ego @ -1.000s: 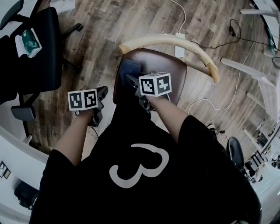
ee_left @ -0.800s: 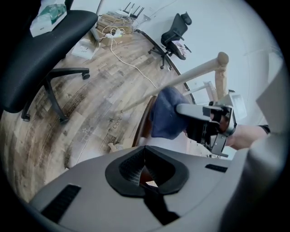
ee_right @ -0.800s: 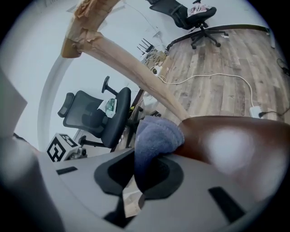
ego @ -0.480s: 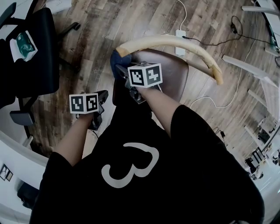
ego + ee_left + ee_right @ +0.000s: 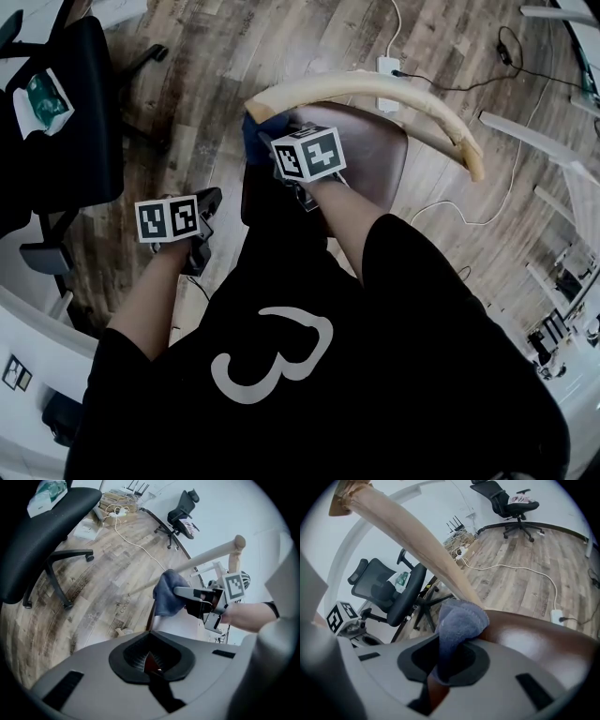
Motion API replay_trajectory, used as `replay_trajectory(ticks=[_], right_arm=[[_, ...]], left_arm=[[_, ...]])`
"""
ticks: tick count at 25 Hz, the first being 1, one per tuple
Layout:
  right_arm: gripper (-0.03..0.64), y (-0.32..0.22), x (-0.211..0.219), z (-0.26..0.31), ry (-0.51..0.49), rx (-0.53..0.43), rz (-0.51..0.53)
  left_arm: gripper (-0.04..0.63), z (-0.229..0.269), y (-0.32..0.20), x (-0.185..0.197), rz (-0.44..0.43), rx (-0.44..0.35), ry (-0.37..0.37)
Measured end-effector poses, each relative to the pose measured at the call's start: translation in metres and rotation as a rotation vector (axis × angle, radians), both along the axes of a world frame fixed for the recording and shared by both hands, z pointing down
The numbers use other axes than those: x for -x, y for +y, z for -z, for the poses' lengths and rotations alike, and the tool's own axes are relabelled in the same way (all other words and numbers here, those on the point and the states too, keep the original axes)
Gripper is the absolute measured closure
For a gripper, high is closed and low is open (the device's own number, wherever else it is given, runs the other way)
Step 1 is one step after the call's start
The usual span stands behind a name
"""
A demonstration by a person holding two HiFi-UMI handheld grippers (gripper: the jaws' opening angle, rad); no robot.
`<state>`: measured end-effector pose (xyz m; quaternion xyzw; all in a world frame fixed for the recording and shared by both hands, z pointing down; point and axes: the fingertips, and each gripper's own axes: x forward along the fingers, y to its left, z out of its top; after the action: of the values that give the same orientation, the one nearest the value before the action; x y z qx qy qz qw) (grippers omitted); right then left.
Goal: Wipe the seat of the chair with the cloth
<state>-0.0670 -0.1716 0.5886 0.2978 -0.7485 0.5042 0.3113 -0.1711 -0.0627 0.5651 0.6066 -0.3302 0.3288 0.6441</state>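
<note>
right gripper (image 5: 277, 141) is clamped on the blue cloth (image 5: 254, 126), which sits at the brown chair seat's (image 5: 373, 150) edge under the wooden backrest (image 5: 375, 86); left gripper (image 5: 207, 202) closed, empty, hanging beside the chair

The cloth (image 5: 251, 139) sits at the left rear of the seat (image 5: 377, 150), the office chair (image 5: 84, 112) farther left.

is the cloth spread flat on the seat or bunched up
Bunched up. The cloth is a thick wad clamped in the right gripper, its rounded end against the edge of the brown seat, not laid flat.
</note>
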Motion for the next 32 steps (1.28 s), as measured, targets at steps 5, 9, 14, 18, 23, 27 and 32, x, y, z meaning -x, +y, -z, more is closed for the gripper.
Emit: replay_trajectory(ticks=[5,9,14,18,23,27,32], right_arm=[[0.566,0.006,-0.012,-0.014,0.109,-0.008,0.069],[0.566,0.007,-0.014,-0.016,0.115,-0.023,0.085],[0.566,0.008,-0.015,-0.016,0.126,-0.036,0.098],[0.566,0.012,-0.024,-0.019,0.139,-0.047,0.111],[0.566,0.019,-0.044,-0.025,0.154,-0.055,0.09],[0.566,0.023,-0.067,-0.019,0.186,-0.045,0.07],[0.566,0.032,-0.094,-0.019,0.226,-0.041,0.048]], left_arm=[[0.581,-0.003,0.001,-0.002,-0.022,0.001,-0.006],[0.581,-0.005,0.0,-0.002,-0.036,-0.001,-0.014],[0.581,-0.006,0.0,-0.001,-0.038,0.003,-0.025],[0.581,-0.008,0.004,-0.008,-0.058,0.009,-0.025],[0.581,-0.008,0.008,-0.018,-0.098,0.013,-0.024],[0.581,-0.008,0.006,-0.027,-0.118,0.01,-0.021],[0.581,-0.009,0.008,-0.037,-0.15,0.007,-0.023]])
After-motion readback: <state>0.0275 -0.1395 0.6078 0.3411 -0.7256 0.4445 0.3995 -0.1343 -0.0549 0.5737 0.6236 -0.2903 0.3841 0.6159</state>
